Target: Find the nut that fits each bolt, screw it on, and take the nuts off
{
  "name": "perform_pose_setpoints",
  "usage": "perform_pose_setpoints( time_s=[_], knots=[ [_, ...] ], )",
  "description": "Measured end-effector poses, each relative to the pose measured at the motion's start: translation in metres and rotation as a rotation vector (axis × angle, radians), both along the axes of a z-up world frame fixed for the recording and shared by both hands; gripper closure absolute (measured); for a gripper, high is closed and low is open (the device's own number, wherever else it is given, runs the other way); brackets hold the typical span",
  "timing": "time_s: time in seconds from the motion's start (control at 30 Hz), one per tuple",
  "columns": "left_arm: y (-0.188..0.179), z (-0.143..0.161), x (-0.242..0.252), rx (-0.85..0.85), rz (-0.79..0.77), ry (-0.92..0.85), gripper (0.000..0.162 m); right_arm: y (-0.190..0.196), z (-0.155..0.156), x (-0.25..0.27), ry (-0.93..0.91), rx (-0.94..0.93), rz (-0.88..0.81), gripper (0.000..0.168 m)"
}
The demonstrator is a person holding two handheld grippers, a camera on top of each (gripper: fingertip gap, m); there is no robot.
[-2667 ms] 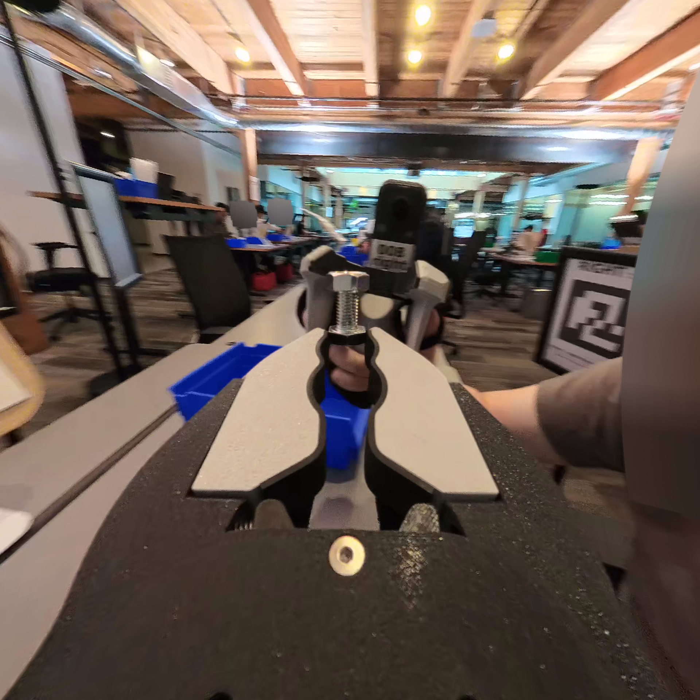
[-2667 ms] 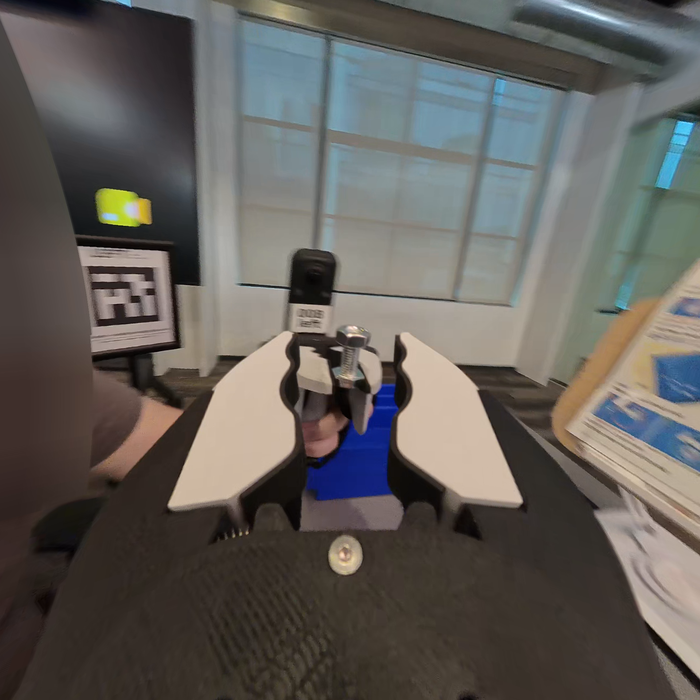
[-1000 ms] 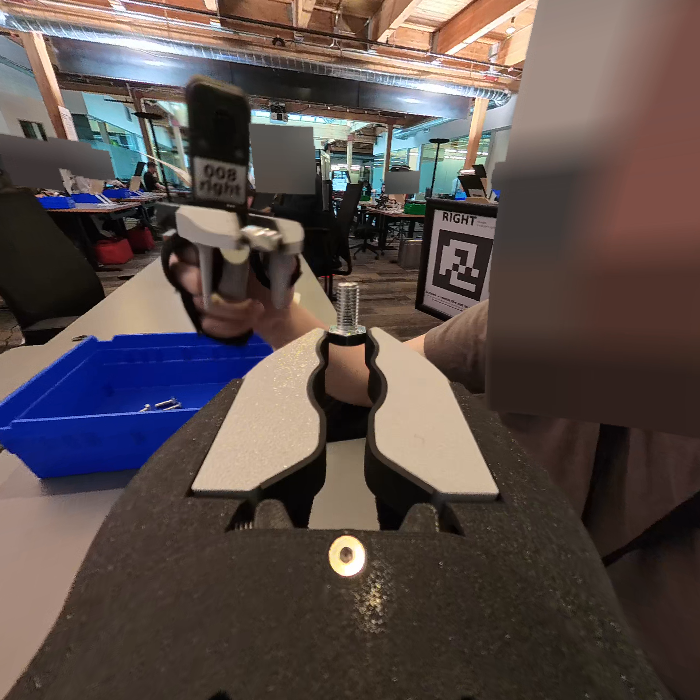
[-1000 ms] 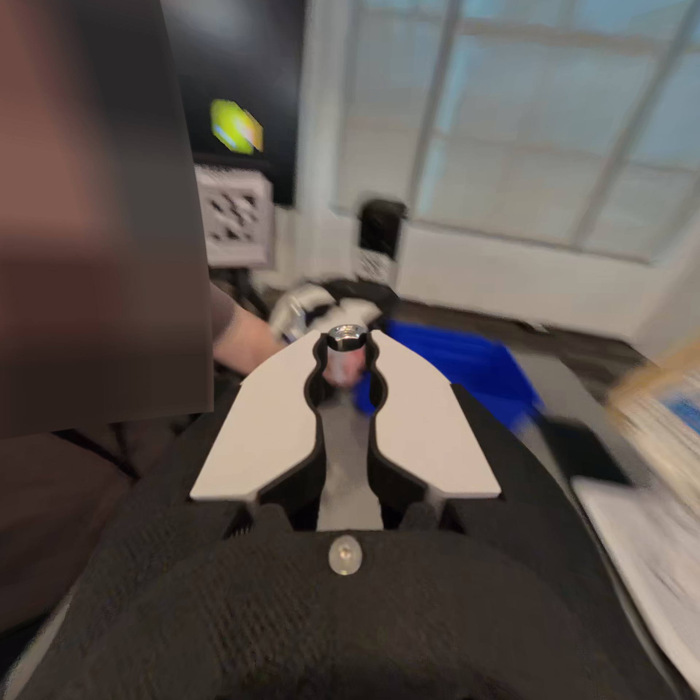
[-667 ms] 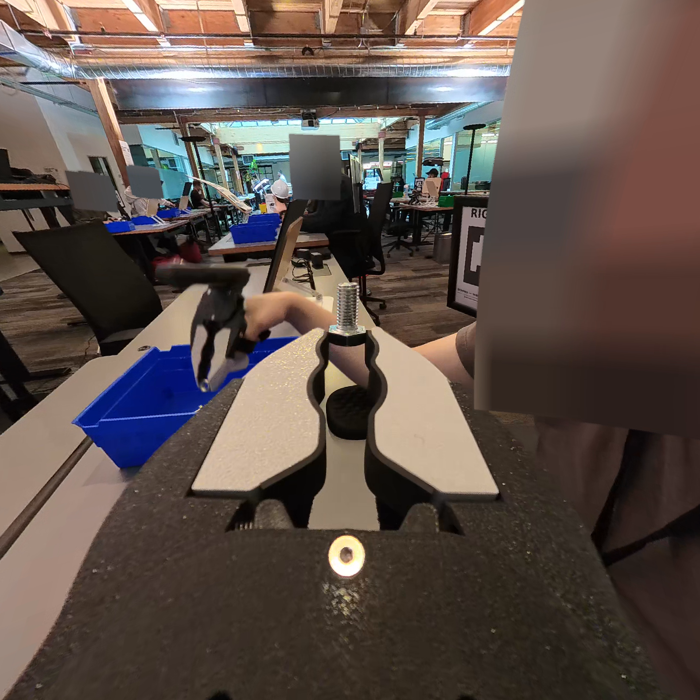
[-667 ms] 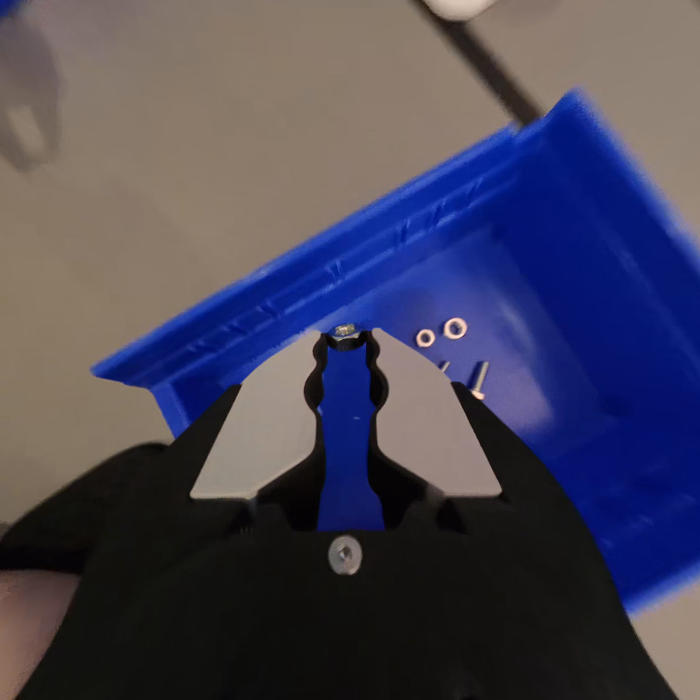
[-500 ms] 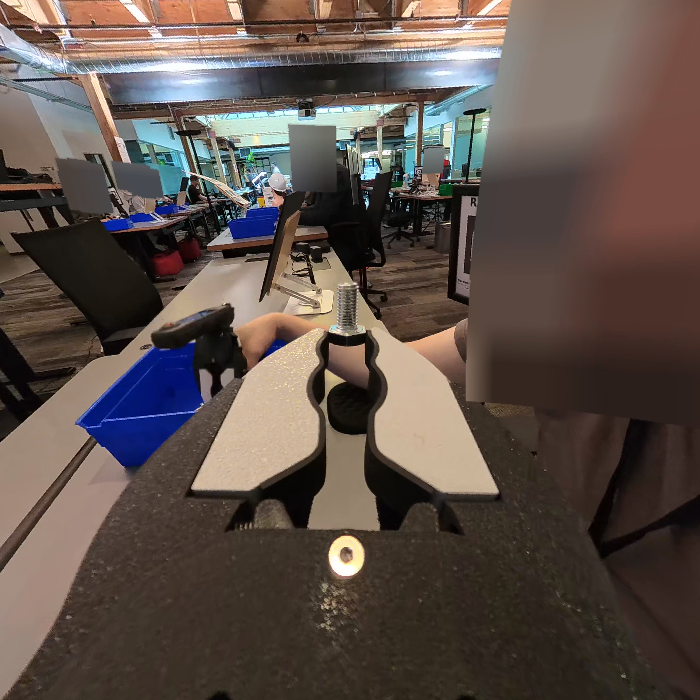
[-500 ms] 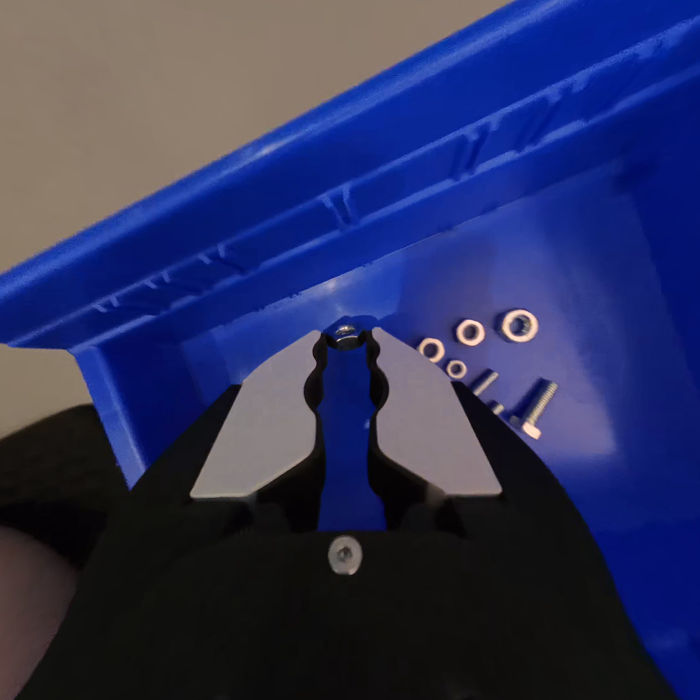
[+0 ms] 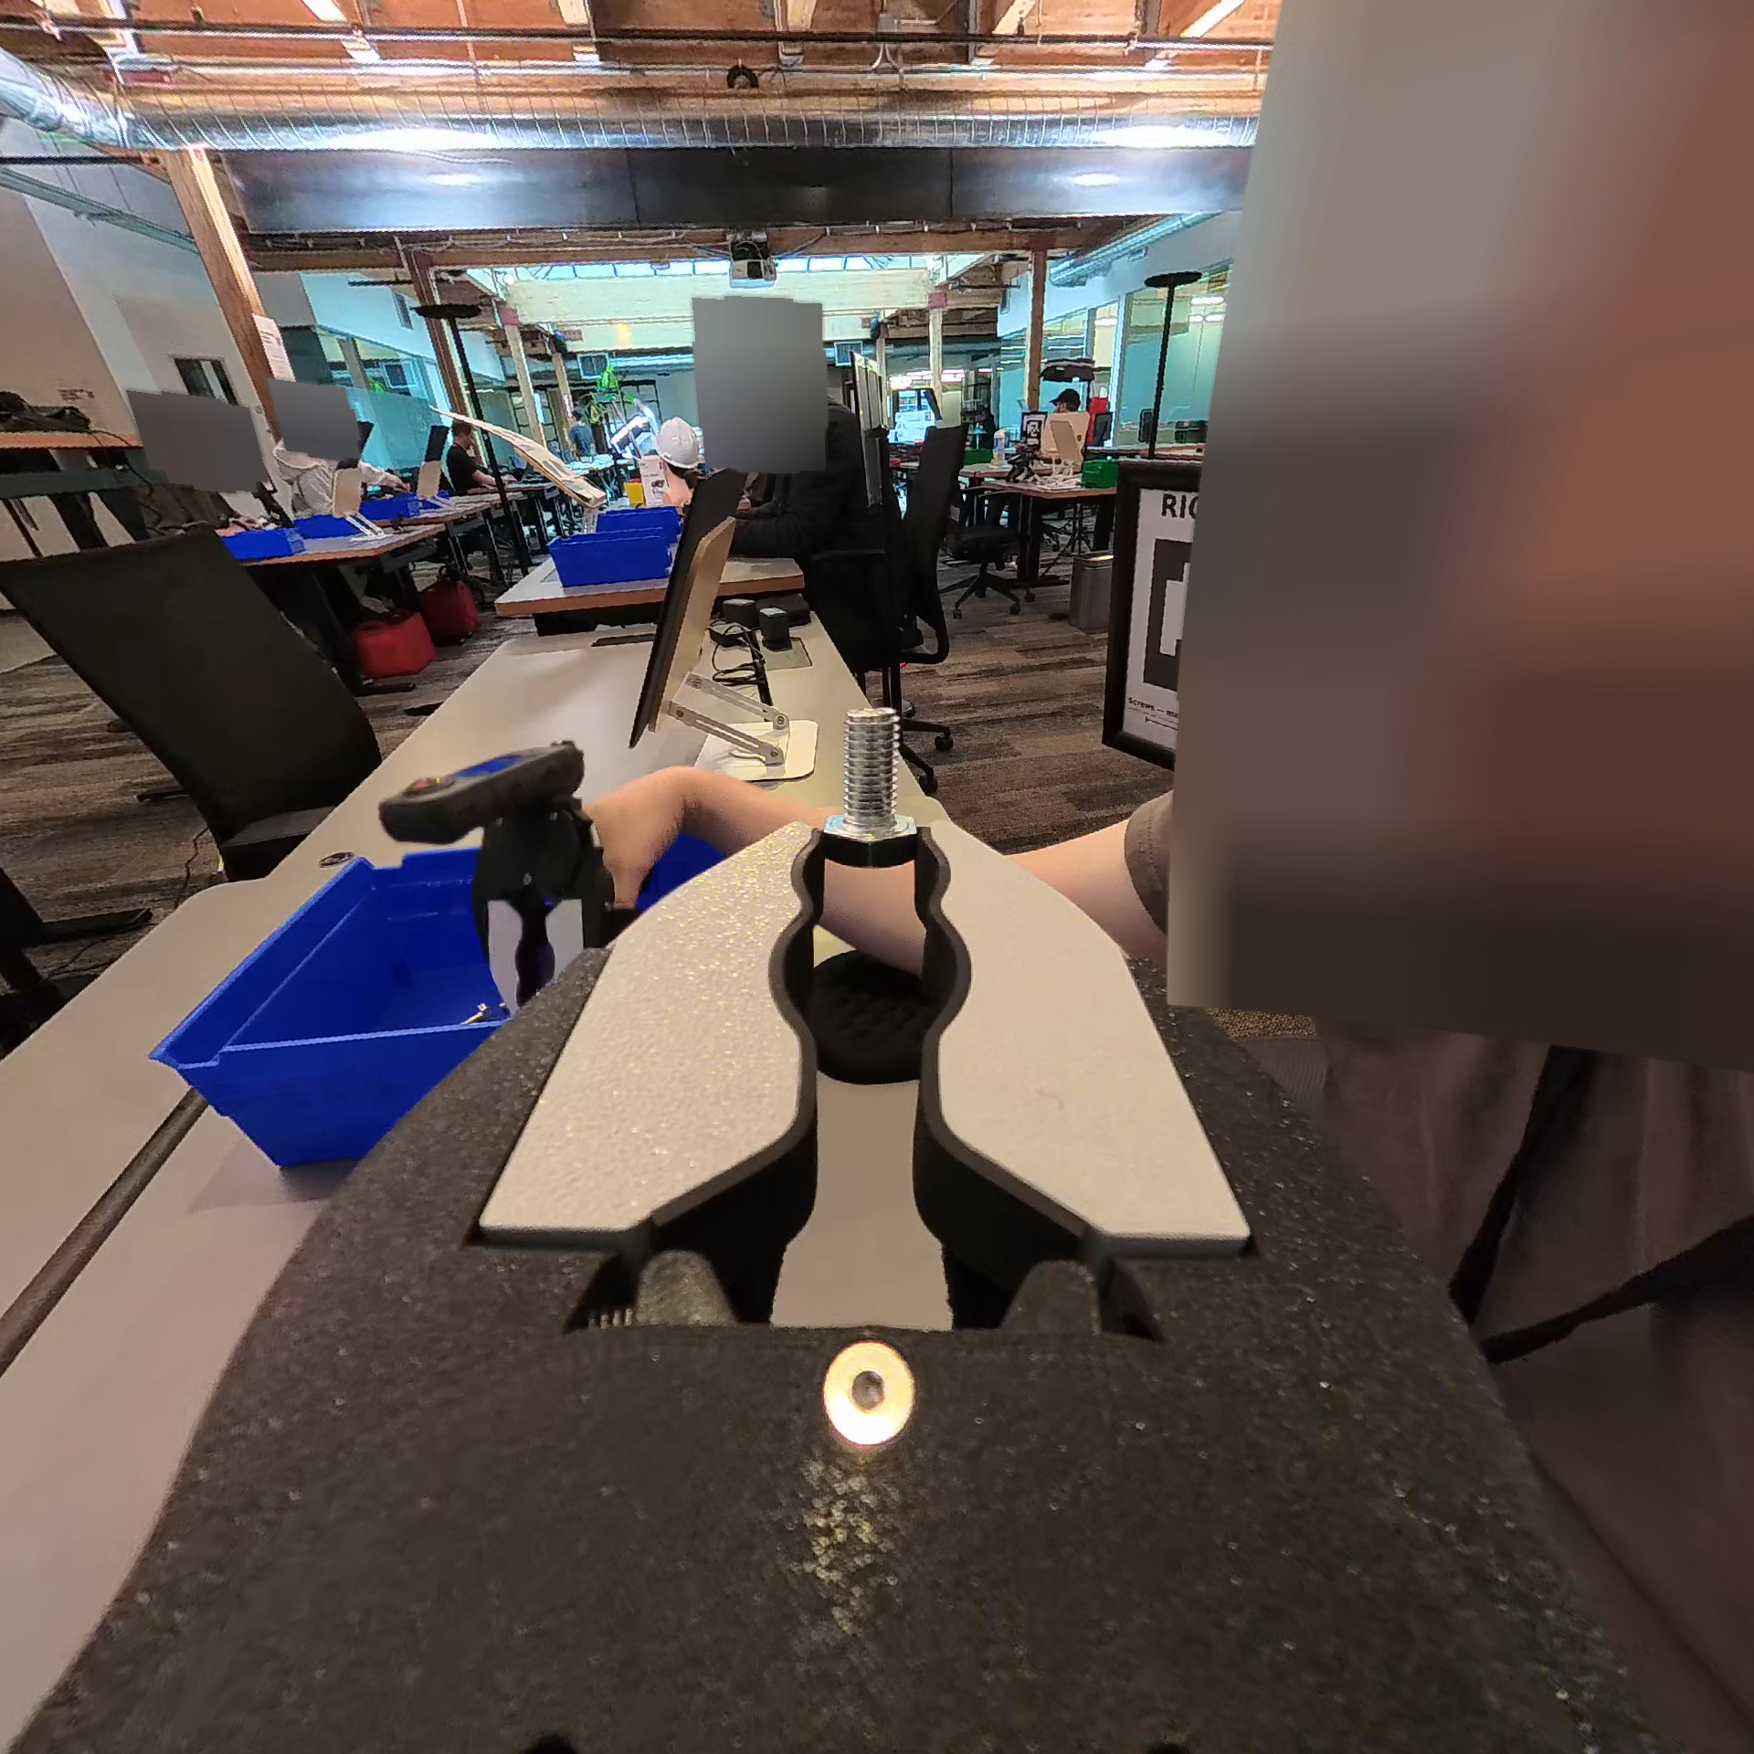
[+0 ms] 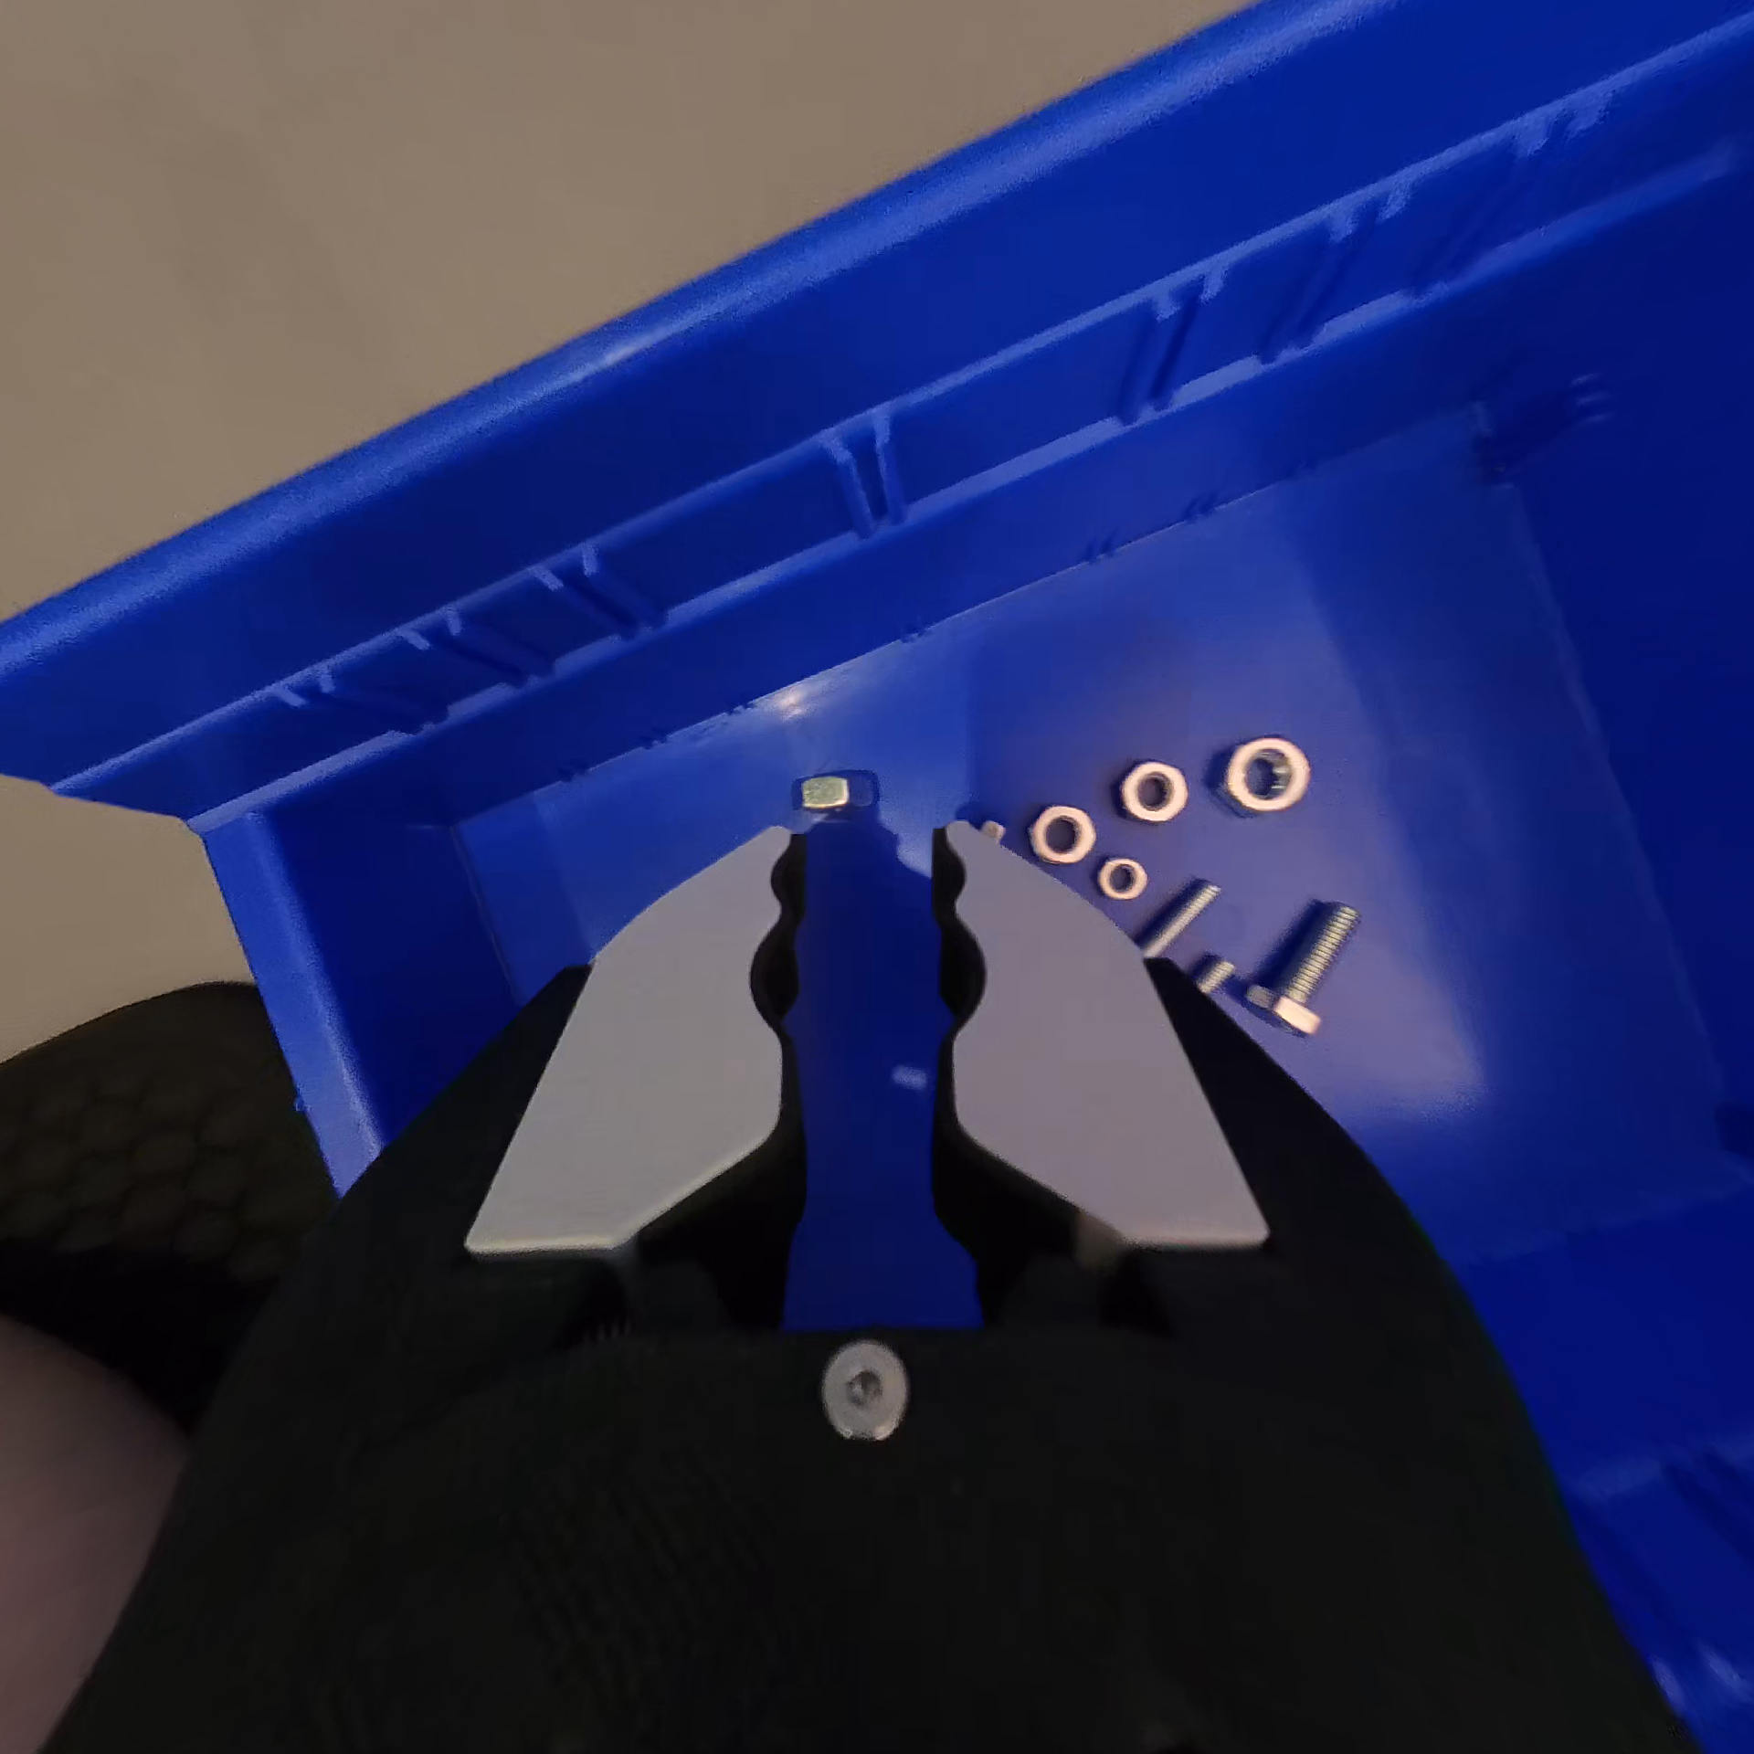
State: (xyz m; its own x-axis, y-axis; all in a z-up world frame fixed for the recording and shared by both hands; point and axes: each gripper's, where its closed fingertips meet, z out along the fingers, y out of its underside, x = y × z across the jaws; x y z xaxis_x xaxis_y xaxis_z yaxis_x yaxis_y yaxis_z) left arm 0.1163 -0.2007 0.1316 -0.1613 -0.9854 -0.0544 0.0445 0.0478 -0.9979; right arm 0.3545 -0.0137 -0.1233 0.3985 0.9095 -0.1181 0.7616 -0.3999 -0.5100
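Office floor behind me: timber beams and a silver duct (image 9: 569, 119) overhead, rows of desks, black chairs (image 9: 190, 683), patterned carpet. Long grey table (image 9: 95, 1091) runs forward, a tilted monitor (image 9: 688, 626) on a stand farther along it. Framed marker sign (image 9: 1144, 617) to the right, partly hidden by a blur patch.

Blue bin (image 9: 313, 1006) sits on the table to my left front. My right gripper (image 10: 868, 830) points down into it; its body (image 9: 531, 854) shows over the bin from the left view. Fingers apart, nothing between them. One nut (image 10: 835, 790) lies just past the tips by the bin wall (image 10: 949, 494), apart from both. Right of it, on the bin floor, four loose nuts (image 10: 1153, 790) in a cluster, and just below them three bolts (image 10: 1300, 963), the smallest partly hidden behind my finger.

My left gripper (image 9: 868, 840) is raised over the table, clamped on a bolt head, threaded shank (image 9: 870, 769) upright, bare.
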Motion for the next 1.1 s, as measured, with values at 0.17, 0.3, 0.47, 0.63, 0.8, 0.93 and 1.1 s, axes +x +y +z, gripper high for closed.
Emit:
perform_pose_setpoints(
  time_s=[0.17, 0.3, 0.47, 0.63, 0.8, 0.93, 1.1],
  knots=[
    [0.005, -0.001, -0.001, -0.013, 0.004, -0.003, 0.145, 0.009, 0.034, 0.008, 0.021, 0.151, -0.056, 0.143],
    [0.012, -0.004, -0.001, -0.025, 0.022, 0.007, 0.145, 0.005, 0.067, 0.009, -0.001, 0.292, -0.084, 0.144],
    [0.022, -0.004, -0.001, -0.064, 0.053, -0.002, 0.144, -0.012, 0.143, -0.008, 0.083, 0.528, -0.137, 0.145],
    [0.042, -0.012, 0.001, -0.056, 0.187, 0.031, 0.145, -0.038, 0.224, -0.046, 0.349, 0.656, -0.21, 0.143],
    [0.053, -0.025, 0.008, -0.036, 0.257, 0.082, 0.145, -0.083, 0.291, -0.112, 0.836, 0.558, -0.053, 0.137],
    [0.062, -0.036, 0.011, 0.005, 0.32, 0.13, 0.145, -0.114, 0.305, -0.15, 1.117, 0.461, 0.142, 0.136],
    [0.071, -0.04, 0.01, -0.005, 0.353, 0.135, 0.145, -0.11, 0.284, -0.184, 1.11, 0.466, 0.231, 0.135]
  ],
)
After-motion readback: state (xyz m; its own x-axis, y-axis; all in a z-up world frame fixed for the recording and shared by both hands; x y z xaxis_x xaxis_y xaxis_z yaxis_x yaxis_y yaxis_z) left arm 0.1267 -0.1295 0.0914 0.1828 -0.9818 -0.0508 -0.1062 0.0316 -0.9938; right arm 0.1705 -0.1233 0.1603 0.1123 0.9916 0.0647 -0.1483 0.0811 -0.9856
